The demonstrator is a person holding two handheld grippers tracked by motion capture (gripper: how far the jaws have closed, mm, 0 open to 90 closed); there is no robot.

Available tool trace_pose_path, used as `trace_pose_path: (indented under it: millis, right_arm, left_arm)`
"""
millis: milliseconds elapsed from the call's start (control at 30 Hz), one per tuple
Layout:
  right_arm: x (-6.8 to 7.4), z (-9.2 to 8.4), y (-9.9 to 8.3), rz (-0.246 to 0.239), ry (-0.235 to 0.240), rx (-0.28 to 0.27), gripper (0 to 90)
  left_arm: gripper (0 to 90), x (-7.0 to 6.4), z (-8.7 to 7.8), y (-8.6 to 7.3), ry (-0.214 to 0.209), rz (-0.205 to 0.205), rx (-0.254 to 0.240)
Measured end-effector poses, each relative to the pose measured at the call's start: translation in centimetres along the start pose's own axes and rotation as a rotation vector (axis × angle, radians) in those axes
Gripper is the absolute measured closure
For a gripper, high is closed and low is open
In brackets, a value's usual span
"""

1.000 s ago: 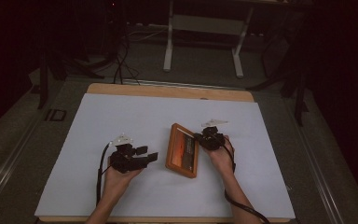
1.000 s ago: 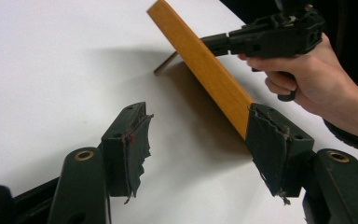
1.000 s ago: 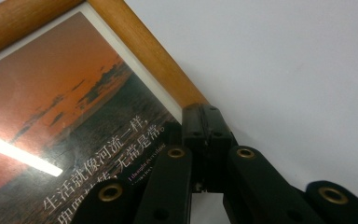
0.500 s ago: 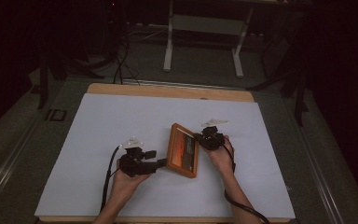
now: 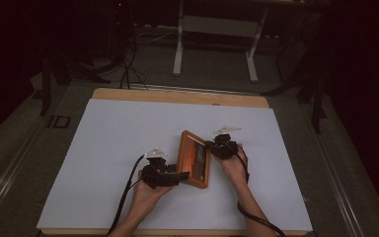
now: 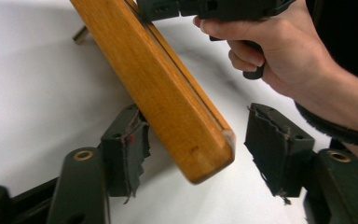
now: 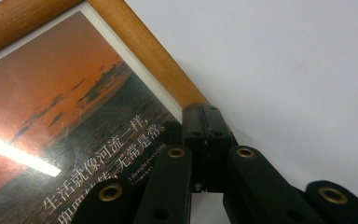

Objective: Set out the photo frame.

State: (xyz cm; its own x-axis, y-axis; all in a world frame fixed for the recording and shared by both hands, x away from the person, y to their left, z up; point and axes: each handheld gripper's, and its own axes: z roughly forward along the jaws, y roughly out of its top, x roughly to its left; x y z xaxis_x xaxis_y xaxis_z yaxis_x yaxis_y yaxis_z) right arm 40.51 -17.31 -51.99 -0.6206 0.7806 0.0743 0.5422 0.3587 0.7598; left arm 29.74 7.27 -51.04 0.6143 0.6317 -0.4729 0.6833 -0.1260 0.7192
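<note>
Table: your table (image 5: 128, 94) has a wooden top, its bare edge showing along the far side.
Cover: a white sheet (image 5: 128, 133) lies over nearly all of the top, right up to your near edge.
Floor: grey floor (image 5: 212, 74) surrounds you, dim toward the sides.
Stand: beyond your table a white frame (image 5: 216, 25) stands on two legs with flat feet.
Cables: dark cables (image 5: 126, 69) trail on the floor at your far left.
Label: a small dark "ID" plate (image 5: 59, 121) lies on the floor left of your table.
Rail: a pale strip (image 5: 343, 197) runs along the floor on your right.
Light: the table is lit; the room behind you see as nearly black.
</note>
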Motion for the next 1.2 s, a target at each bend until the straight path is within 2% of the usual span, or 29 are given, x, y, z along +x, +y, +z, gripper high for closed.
trace_pose_path:
  millis: [200, 333, 400, 500, 533, 567, 700, 733, 767, 833, 867, 900, 1000, 1067, 1133, 1200]
  right_arm:
    - [-0.1, 0.0, -0.1, -0.005, 0.006, -0.007, 90.0]
    - [0.0, -0.1, -0.2, -0.011, 0.009, -0.014, 90.0]
    - [-0.1, -0.2, -0.2, -0.01, 0.01, -0.012, 89.4]
    - [-0.1, -0.5, -0.3, -0.013, -0.004, -0.012, 84.3]
    - [-0.1, -1.0, -0.4, -0.017, -0.022, -0.021, 77.9]
    - [-0.1, -1.4, -0.5, -0.015, -0.031, -0.027, 75.5]
    - [0.0, -3.6, -0.7, -0.013, -0.039, -0.083, 65.5]
    - [0.0, -3.6, -0.7, -0.013, -0.039, -0.083, 65.5]
    - [0.0, -5.1, -0.5, 0.009, -0.023, -0.121, 62.5]
    - [0.0, -5.4, -0.5, 0.013, -0.019, -0.134, 61.8]
    - [0.3, -7.3, -0.2, 0.01, -0.013, -0.186, 60.6]
    - [0.3, -7.8, -0.1, 0.003, -0.014, -0.201, 60.4]
    - [0.4, -8.5, 0.1, -0.003, -0.018, -0.222, 59.9]
    - [0.5, -10.5, 0.5, -0.018, -0.03, -0.278, 60.2]
    - [0.4, -11.3, 0.7, -0.028, -0.039, -0.287, 66.3]
    - [0.3, -11.8, 0.8, -0.038, -0.058, -0.278, 82.2]
  left_arm:
    - [49.6, 0.2, 0.6, 0.1, 0.003, -0.052, 0.01]
    - [50.9, 0.1, 0.6, 0.2, 0.008, -0.062, 0.015]
    - [52.0, 0.0, 0.6, 0.2, 0.016, -0.08, 0.011]
    - [53.5, -0.2, 0.7, 0.3, 0.019, -0.085, 0.006]
    - [55.2, -0.4, 0.7, 0.5, 0.023, -0.076, 0.008]
    - [56.2, -0.4, 0.7, 0.5, 0.023, -0.076, 0.008]
    - [61.3, -1.9, 1.3, 1.5, 0.044, -0.031, 0.015]
    - [62.4, -1.9, 1.3, 1.5, 0.044, -0.031, 0.015]
    - [63.7, -2.5, 1.6, 1.9, 0.054, -0.007, 0.014]
    - [65.3, -2.9, 1.7, 2.0, 0.059, 0.009, 0.015]
    - [66.1, -3.8, 2.2, 2.4, 0.072, 0.048, 0.016]
    - [66.5, -4.1, 2.4, 2.6, 0.081, 0.064, 0.015]
    - [67.6, -4.5, 2.6, 2.7, 0.087, 0.077, 0.016]
    - [68.6, -5.6, 3.2, 3.0, 0.101, 0.131, 0.015]
    - [69.0, -6.6, 3.5, 3.0, 0.124, 0.198, 0.02]
    - [69.1, -7.6, 3.8, 2.8, 0.15, 0.266, 0.019]
